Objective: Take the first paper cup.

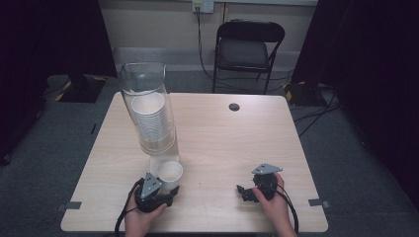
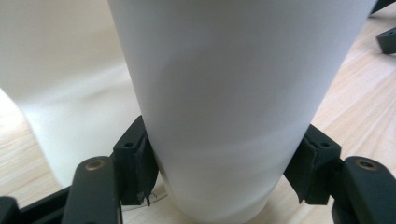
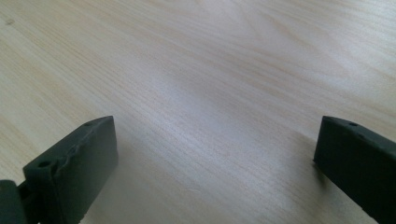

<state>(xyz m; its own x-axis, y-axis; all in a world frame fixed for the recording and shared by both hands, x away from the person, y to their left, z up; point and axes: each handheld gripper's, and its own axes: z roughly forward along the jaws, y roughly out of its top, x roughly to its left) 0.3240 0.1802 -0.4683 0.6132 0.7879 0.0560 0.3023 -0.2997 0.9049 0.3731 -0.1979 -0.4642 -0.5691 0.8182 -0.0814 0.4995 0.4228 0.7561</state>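
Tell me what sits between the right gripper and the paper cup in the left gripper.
Nothing: in the high view, bare table runs from the right gripper to the paper cup held in the left gripper.

Right gripper (image 3: 215, 154) is hovering low over the light wood tabletop (image 3: 210, 70) w/ both black jaws standing wide apart, nothing btwn them. Left jaw is casting a soft shadow on the grain; a small dark speck is sitting near the top-left corner.
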